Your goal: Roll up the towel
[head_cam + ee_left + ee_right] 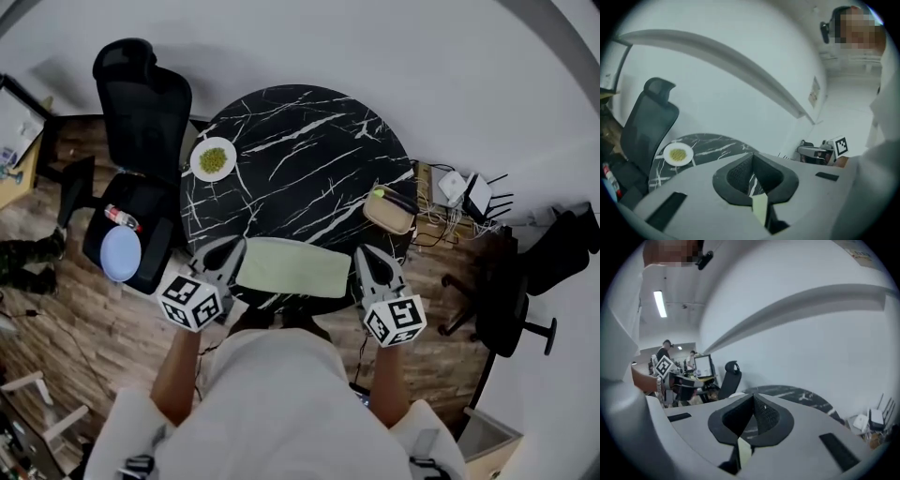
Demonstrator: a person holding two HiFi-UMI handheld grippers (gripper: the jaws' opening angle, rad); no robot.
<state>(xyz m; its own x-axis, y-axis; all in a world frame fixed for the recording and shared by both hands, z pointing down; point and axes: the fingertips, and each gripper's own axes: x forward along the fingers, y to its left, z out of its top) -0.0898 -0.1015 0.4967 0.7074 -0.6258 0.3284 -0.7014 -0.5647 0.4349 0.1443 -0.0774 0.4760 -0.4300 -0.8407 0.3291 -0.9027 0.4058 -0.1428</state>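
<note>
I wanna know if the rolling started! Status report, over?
Left claw, right claw: both shut on the towel, one end each. Towel stretched flat between them, unrolled. Plate and beige pouch well clear on table.

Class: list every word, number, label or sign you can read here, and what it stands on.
None can be read.
Marker cubes on the left gripper and right gripper: black-and-white square patterns, no letters.
Pale notice on the white wall: too small.
Red-labelled bottle on the black office chair: too small.
</note>
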